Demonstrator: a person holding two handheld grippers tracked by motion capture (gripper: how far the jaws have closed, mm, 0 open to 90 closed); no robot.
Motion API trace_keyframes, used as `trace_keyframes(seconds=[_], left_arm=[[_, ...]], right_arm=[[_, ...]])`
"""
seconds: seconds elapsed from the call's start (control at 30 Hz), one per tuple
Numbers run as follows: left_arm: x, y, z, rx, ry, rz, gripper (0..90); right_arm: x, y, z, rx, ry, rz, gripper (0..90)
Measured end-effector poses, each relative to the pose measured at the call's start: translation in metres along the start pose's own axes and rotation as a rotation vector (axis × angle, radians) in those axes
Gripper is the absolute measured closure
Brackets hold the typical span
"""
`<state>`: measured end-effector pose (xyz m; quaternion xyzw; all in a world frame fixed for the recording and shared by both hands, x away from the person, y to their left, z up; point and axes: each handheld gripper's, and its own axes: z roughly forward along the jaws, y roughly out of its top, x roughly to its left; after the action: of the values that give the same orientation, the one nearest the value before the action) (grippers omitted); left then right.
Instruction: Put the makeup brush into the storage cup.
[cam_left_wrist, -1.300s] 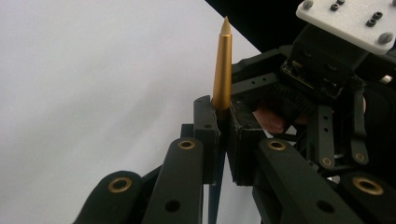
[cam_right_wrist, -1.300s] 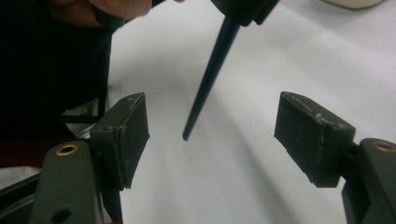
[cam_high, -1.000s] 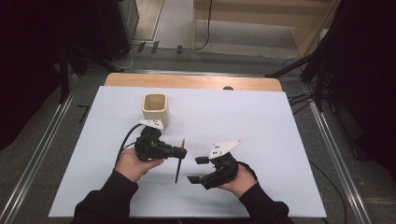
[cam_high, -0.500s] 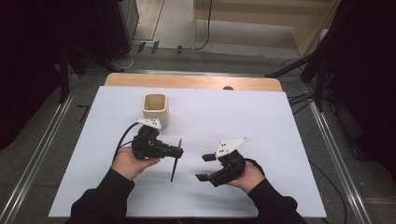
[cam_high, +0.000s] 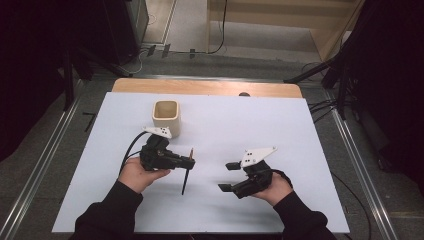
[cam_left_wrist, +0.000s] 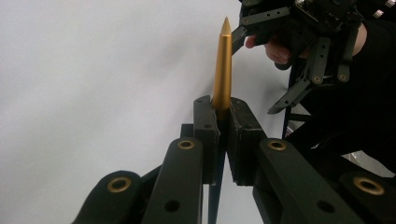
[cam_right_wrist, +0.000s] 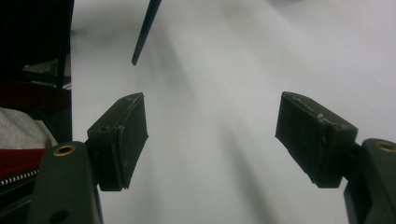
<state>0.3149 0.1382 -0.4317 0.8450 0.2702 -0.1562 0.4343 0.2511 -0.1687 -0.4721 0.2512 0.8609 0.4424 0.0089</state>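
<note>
Pen (cam_high: 187, 170) clamped in left hand-held gripper (cam_high: 189, 160).

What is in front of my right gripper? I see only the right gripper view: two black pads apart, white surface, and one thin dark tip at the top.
Observer: The tip belongs to a slim black pen with a gold pointed end, clamped in the left gripper.
Operator: Does the pen touch the table?
Observer: I cannot tell; in the high view its dark end points down toward the white table.
Operator: Anything else nearby?
Observer: A cream square-sided cup stands beyond the left gripper.
</note>
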Motion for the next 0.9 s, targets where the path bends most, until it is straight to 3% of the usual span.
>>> trace_keyframes(seconds=[0.67, 0.9], left_arm=[[0.002, 0.000, -0.005, -0.014, 0.006, -0.012, 83.6], [0.003, 0.000, -0.007, -0.027, 0.013, -0.020, 83.6]], right_arm=[[-0.011, -0.027, -0.032, -0.013, -0.088, 0.023, 22.8], [-0.016, -0.040, -0.046, -0.023, -0.128, 0.058, 22.0]])
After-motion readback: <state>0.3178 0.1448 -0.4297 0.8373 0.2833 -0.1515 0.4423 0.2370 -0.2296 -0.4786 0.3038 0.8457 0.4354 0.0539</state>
